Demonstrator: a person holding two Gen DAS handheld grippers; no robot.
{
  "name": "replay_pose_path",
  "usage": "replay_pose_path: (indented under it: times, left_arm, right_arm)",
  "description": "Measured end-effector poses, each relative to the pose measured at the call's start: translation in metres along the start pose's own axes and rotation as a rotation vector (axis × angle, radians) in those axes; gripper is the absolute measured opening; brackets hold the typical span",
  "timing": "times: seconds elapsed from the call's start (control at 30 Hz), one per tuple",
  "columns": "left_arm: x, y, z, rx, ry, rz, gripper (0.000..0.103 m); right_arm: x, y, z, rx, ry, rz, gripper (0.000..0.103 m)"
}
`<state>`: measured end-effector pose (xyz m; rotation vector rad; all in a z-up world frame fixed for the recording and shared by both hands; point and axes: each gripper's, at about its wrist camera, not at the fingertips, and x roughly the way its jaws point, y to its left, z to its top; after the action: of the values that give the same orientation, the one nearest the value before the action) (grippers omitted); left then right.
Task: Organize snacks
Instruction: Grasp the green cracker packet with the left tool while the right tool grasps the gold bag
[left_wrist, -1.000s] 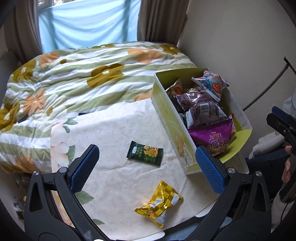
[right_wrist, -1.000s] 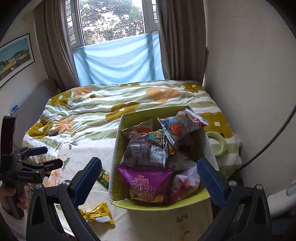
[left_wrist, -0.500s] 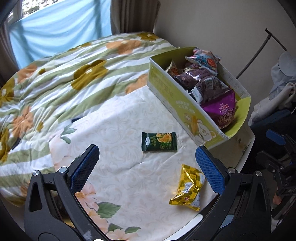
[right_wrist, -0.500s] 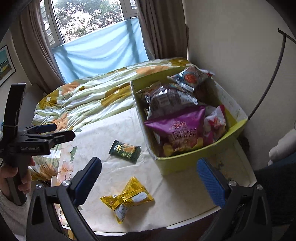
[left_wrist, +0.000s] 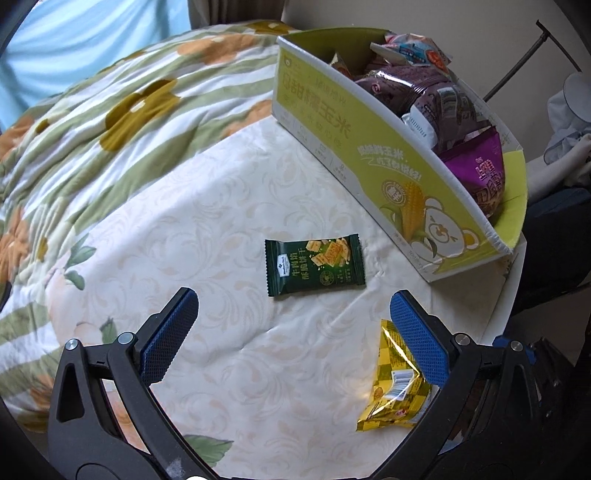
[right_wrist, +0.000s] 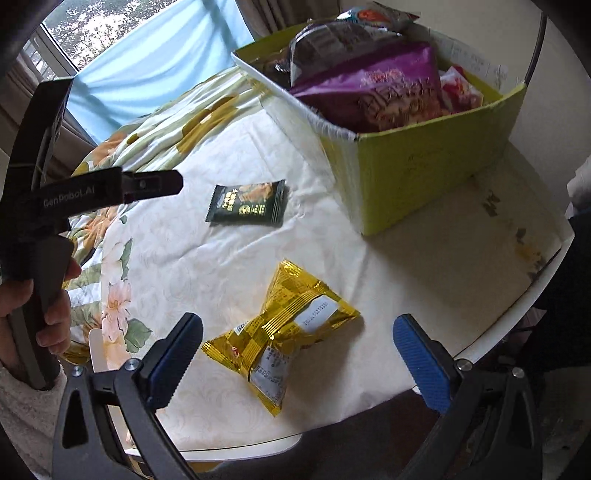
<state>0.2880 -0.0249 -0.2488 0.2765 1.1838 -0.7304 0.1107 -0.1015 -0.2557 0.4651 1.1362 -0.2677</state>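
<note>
A dark green cracker packet (left_wrist: 316, 266) (right_wrist: 247, 202) lies flat on the cream tablecloth, just ahead of my open left gripper (left_wrist: 293, 321). A crinkled gold snack bag (right_wrist: 282, 332) (left_wrist: 395, 384) lies nearer the table's front edge, partly behind the left gripper's right finger. My right gripper (right_wrist: 297, 347) hangs open right over the gold bag, touching nothing. The yellow-green cardboard box (left_wrist: 369, 147) (right_wrist: 424, 166) stands at the right, filled with purple and other snack bags. In the right wrist view the left gripper's black body (right_wrist: 96, 192) shows at left, held by a hand.
A floral green-and-white quilt (left_wrist: 92, 122) covers the bed beyond the table. The round table's white edge (right_wrist: 517, 317) curves close on the right and front. A blue curtain (right_wrist: 155, 62) hangs at the window. Clothing (left_wrist: 569, 147) lies at far right.
Both grippers have lowered and moved in toward the table. The green packet now sits close before the left gripper and the gold bag lies between the right gripper's fingers. Both stay open.
</note>
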Motion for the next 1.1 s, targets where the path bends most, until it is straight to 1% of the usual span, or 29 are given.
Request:
replay_pose_path:
  times: [0.13, 0.3, 0.4, 0.47, 0.57, 0.73, 0.87, 0.97, 1.0, 1.1]
  left_arm:
    - [0.033, -0.009, 0.006, -0.013, 0.018, 0.019, 0.103]
    - [0.067, -0.022, 0.015, -0.004, 0.036, 0.053, 0.103]
    - [0.084, -0.028, 0.019, 0.002, 0.042, 0.085, 0.103]
    - [0.096, -0.031, 0.02, 0.004, 0.06, 0.11, 0.103]
    - [0.109, -0.033, 0.018, 0.033, 0.092, 0.166, 0.103]
    - [0.107, -0.024, 0.007, 0.012, 0.116, 0.163, 0.103]
    - [0.101, -0.012, -0.005, -0.006, 0.135, 0.179, 0.103]
    - [0.096, 0.001, -0.012, -0.047, 0.148, 0.191, 0.103]
    - [0.094, 0.004, -0.012, -0.068, 0.148, 0.186, 0.103]
    - [0.088, 0.006, -0.005, -0.126, 0.118, 0.133, 0.103]
  right_arm:
    - [0.031, 0.002, -0.007, 0.017, 0.041, -0.048, 0.103]
    - [0.046, 0.003, -0.009, 0.061, 0.045, -0.033, 0.103]
    - [0.052, 0.009, -0.007, 0.047, 0.034, -0.045, 0.103]
    - [0.058, 0.011, -0.005, 0.031, 0.041, -0.067, 0.102]
    - [0.064, 0.011, -0.003, 0.014, 0.055, -0.081, 0.102]
    - [0.065, 0.009, -0.001, -0.049, 0.068, -0.119, 0.101]
    - [0.065, 0.006, 0.002, -0.095, 0.079, -0.133, 0.093]
    - [0.066, 0.0, 0.004, -0.11, 0.086, -0.136, 0.09]
    - [0.066, -0.001, 0.004, -0.115, 0.087, -0.138, 0.089]
    - [0.066, -0.008, 0.007, -0.118, 0.095, -0.125, 0.083]
